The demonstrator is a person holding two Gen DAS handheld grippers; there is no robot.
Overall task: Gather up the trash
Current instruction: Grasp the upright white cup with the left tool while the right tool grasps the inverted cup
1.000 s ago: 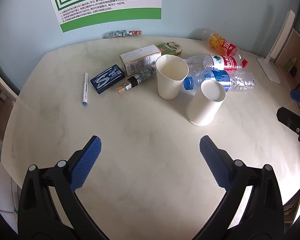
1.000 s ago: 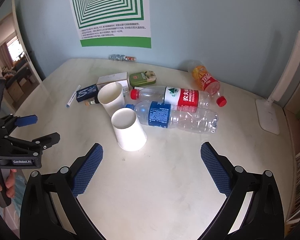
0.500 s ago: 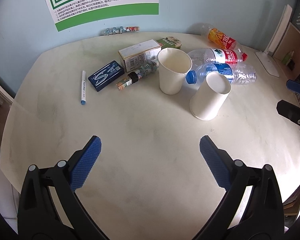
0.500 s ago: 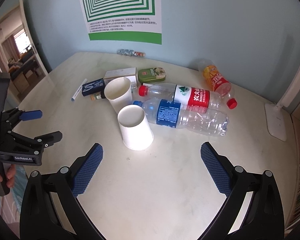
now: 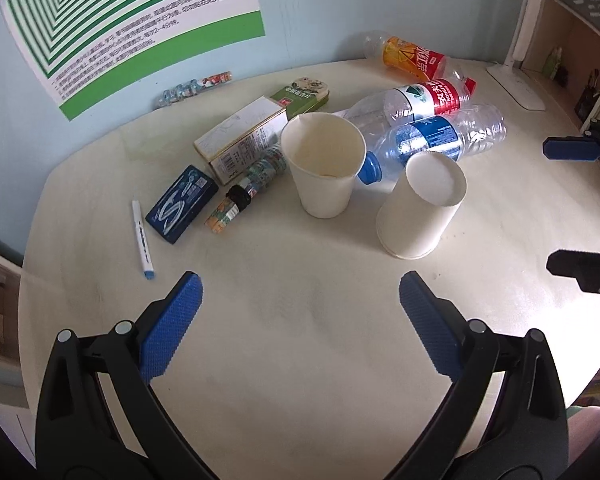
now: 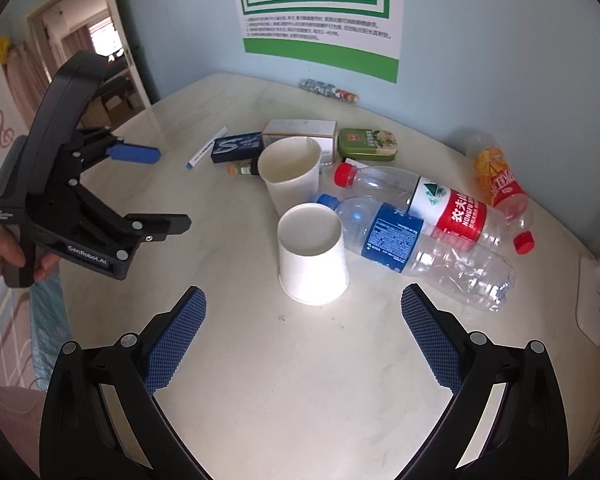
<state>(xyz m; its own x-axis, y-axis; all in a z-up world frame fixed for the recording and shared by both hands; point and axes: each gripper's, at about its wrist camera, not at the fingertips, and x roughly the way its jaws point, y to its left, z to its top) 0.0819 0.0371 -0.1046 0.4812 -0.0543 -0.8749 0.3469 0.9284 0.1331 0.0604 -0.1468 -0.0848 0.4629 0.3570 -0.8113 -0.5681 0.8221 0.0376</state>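
Cream worktop (image 5: 300, 360) strewn with uncollected cups (image 5: 324, 168), bottles (image 6: 420, 240); left tool (image 5: 300, 320) and right tool (image 6: 302, 324) open, empty.

Green-striped poster (image 6: 320, 12) on blue wall; white lamp base (image 5: 518, 90) at table's (image 5: 300, 360) far corner.

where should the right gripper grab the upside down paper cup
Grip the upside-down paper cup across its side wall, about mid-height, coming from the near side with the right gripper open. It stands rim-down with its closed base on top, so no lip is free, and the blue-label bottle crowds its far side.
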